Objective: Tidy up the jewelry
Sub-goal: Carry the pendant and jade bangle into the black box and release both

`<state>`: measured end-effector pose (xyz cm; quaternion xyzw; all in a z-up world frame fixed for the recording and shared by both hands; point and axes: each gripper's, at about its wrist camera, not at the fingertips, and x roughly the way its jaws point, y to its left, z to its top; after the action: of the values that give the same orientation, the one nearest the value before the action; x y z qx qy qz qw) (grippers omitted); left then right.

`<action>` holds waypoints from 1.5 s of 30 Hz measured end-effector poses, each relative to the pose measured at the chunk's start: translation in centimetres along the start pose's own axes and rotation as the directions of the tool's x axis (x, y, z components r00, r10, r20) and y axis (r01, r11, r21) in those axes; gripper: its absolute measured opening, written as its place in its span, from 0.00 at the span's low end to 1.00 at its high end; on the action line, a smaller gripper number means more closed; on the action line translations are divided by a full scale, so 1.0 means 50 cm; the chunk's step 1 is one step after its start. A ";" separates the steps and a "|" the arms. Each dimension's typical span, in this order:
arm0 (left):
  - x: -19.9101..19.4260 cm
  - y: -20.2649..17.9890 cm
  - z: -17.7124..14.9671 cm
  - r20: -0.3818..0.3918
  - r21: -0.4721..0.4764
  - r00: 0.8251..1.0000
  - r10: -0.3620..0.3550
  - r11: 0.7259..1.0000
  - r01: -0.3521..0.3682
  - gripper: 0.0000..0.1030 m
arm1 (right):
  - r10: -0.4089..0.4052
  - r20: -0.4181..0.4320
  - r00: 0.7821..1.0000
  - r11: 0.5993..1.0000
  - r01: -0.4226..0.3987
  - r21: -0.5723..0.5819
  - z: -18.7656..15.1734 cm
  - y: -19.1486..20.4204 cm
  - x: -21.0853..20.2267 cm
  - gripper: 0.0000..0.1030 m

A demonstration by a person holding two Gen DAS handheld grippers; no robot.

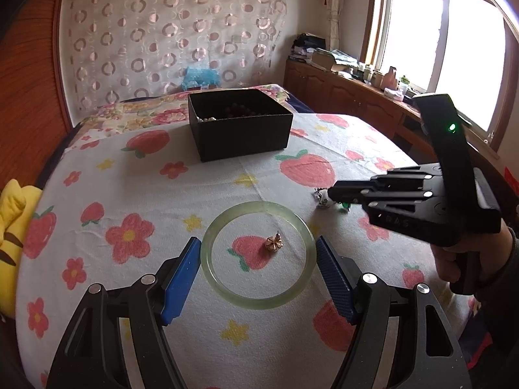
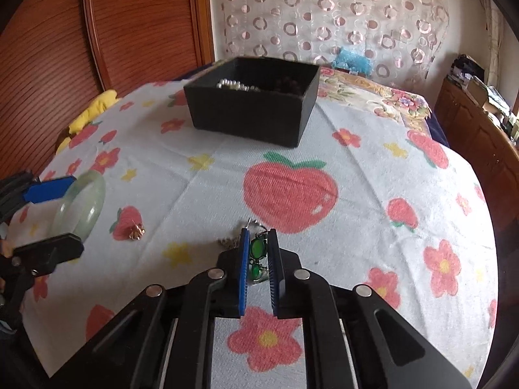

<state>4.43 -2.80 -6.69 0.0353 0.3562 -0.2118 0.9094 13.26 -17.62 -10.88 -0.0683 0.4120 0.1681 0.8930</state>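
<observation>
Broadly, a fruit-and-flower printed towel (image 2: 356, 149) covers the whole work surface under both tools. Far ahead of both grippers sits the open black box (image 2: 253, 110), already holding a pearl strand (image 2: 232, 85) and dark beads (image 2: 287, 85).

Nearer, the left gripper (image 1: 258, 270) is spread wide, its blue pads on either side of the pale jade bangle (image 1: 258, 254) that lies flat on the towel. The pads stand just beside the rim; whether they touch it is hard to tell, and nothing is gripped yet. Inside the ring, ahead of the left fingertips, rests a small gold flower earring (image 1: 274, 243).

To the right, the right gripper (image 2: 258, 270) is clenched on a green-stone piece of jewellery (image 2: 257, 253), with silver links (image 2: 228, 242) trailing on the cloth just left of its fingertips.

Risks, as I judge them: the bangle is hard and smooth, so a squeeze off its widest line could pop it forward or sideways, and closing low may drag the towel or knock the earring. The green piece seems held only by part of its length; the dangling end could snag on the towel's pile or slip free on the way to the box.
</observation>
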 end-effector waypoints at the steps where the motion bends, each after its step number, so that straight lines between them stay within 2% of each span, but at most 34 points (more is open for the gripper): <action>1: 0.000 0.001 0.000 0.000 0.000 1.000 0.002 1.000 -0.002 0.67 | 0.002 0.011 1.000 1.000 -0.002 0.003 0.004 -0.002 -0.007 0.12; 14: -0.007 0.033 0.034 0.034 0.000 0.998 0.049 0.999 -0.050 0.67 | -0.005 0.118 0.993 0.999 0.010 -0.045 0.104 -0.012 -0.069 0.12; 27: -0.001 0.064 0.080 0.057 0.002 0.995 0.083 0.996 -0.084 0.67 | 0.006 0.193 0.981 0.999 0.001 -0.038 0.233 -0.027 -0.066 0.12; 32: 0.006 0.067 0.105 0.069 0.012 0.993 0.098 0.995 -0.099 0.67 | 0.035 0.179 0.983 0.999 -0.036 0.003 0.278 -0.036 -0.038 0.12; 43: 0.059 0.077 0.184 0.078 0.016 0.991 0.112 0.993 -0.113 0.67 | 0.016 0.151 0.988 1.000 -0.018 0.009 0.323 -0.042 0.036 0.12; 45: 0.076 0.080 0.202 0.077 0.009 0.991 0.109 0.994 -0.110 0.67 | 0.015 0.143 0.990 1.000 -0.018 0.019 0.323 -0.051 0.042 0.18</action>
<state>14.98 -2.70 -2.06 0.0528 0.3174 -0.1653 0.9323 26.95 -15.28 -2.01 -0.0435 0.3494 0.1756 0.9193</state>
